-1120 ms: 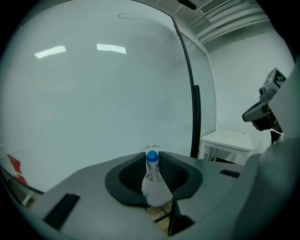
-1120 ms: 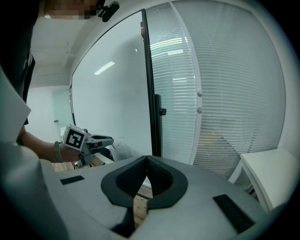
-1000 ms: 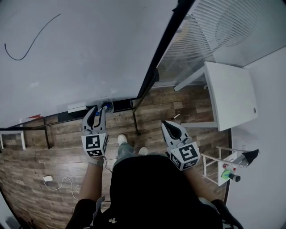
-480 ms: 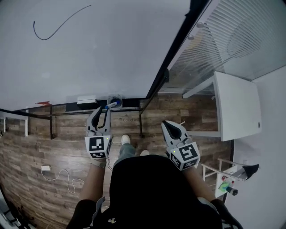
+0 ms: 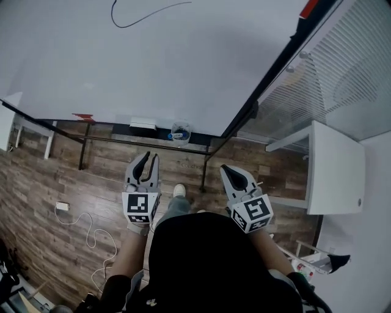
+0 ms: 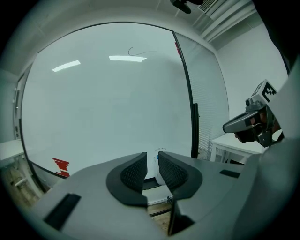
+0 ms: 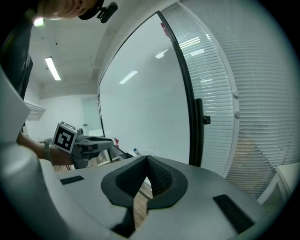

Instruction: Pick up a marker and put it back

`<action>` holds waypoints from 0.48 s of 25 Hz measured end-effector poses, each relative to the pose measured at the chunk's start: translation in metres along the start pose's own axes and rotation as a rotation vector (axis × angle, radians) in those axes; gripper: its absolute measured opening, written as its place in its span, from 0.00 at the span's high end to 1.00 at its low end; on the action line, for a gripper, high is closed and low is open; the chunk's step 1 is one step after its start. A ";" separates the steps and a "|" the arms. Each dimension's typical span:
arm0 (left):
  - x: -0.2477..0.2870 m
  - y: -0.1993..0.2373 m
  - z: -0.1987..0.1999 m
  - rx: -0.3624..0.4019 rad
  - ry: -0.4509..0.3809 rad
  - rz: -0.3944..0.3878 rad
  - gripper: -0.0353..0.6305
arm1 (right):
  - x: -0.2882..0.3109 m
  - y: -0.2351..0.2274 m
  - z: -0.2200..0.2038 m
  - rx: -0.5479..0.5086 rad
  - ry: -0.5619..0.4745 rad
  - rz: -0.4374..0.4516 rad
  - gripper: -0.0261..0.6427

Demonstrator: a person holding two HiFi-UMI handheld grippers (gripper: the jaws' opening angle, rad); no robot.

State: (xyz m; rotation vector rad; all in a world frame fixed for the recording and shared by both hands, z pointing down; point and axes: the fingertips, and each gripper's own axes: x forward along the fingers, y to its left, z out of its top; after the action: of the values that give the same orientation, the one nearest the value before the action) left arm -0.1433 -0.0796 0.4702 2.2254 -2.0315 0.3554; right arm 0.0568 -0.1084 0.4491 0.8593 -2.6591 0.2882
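A clear cup (image 5: 179, 131) with blue-capped markers in it sits on the ledge under the whiteboard (image 5: 153, 61). My left gripper (image 5: 151, 156) hangs a short way in front of that cup, open, with nothing between its jaws. In the left gripper view the cup (image 6: 153, 170) shows through the narrow gap of the left gripper (image 6: 152, 159). My right gripper (image 5: 225, 167) is off to the right of the cup, shut and empty. In the right gripper view the right gripper (image 7: 147, 159) has its pads pressed together, and a blue-capped marker (image 7: 135, 151) shows far off by the board.
A white eraser (image 5: 142, 123) lies on the ledge left of the cup. The board carries a black drawn curve (image 5: 140, 15) and a red mark (image 5: 82, 116). Blinds (image 5: 342, 79) and a white table (image 5: 336, 165) are on the right; a cable (image 5: 79, 220) lies on the floor.
The left gripper held a blue marker at the cup; now the marker is out of its jaws, which have opened, and it has drawn back. The right gripper stayed shut.
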 end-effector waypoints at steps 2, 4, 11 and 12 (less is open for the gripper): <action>-0.012 0.003 -0.001 -0.008 0.004 0.022 0.82 | 0.006 0.010 0.005 -0.011 -0.009 0.037 0.92; -0.024 0.006 -0.001 -0.010 0.008 0.044 0.83 | 0.011 0.021 0.009 -0.020 -0.017 0.072 0.92; -0.061 0.012 -0.001 -0.039 0.009 0.105 0.84 | 0.029 0.055 0.015 -0.035 -0.035 0.180 0.92; -0.065 0.012 0.000 -0.040 0.007 0.108 0.85 | 0.031 0.059 0.016 -0.036 -0.036 0.191 0.92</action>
State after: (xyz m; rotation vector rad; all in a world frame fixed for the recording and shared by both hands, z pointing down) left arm -0.1603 -0.0181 0.4536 2.0942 -2.1413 0.3279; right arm -0.0059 -0.0817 0.4407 0.6059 -2.7753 0.2713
